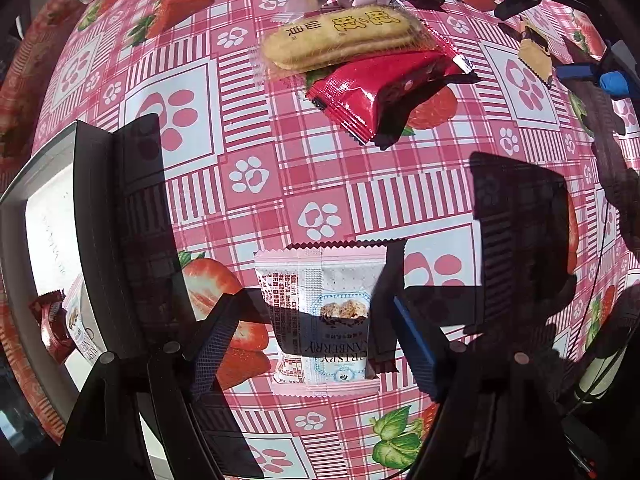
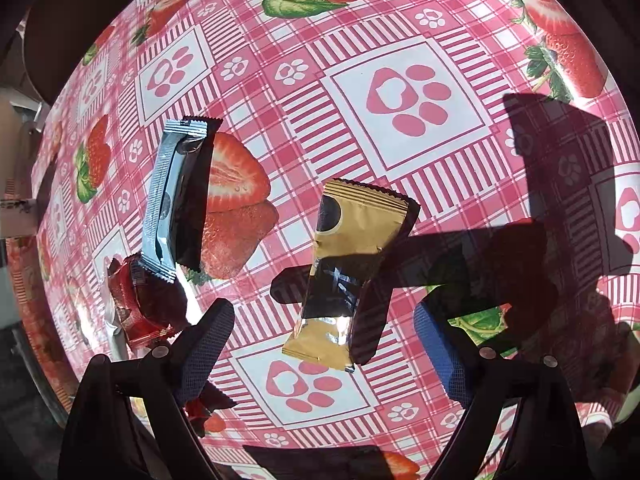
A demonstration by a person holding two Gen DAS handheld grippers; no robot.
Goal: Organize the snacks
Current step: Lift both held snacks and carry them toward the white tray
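In the left wrist view a white cranberry crisp packet [image 1: 320, 316] lies flat on the strawberry tablecloth [image 1: 248, 128]. My left gripper [image 1: 316, 344] hangs straight above it, open, with one finger on each side and neither pad touching it. In the right wrist view a gold snack packet [image 2: 352, 272] lies on the cloth between the fingers of my right gripper [image 2: 320, 344]. That gripper is open too and its pads stand clear of the packet.
A grey-walled box [image 1: 48, 220] at the left holds a red packet [image 1: 52, 324] and a cranberry packet [image 1: 78, 328]. Farther off lie a rice cracker [image 1: 340, 38] and a red packet [image 1: 380, 92]. A silver-black packet [image 2: 176, 196] overlaps a red one [image 2: 140, 304].
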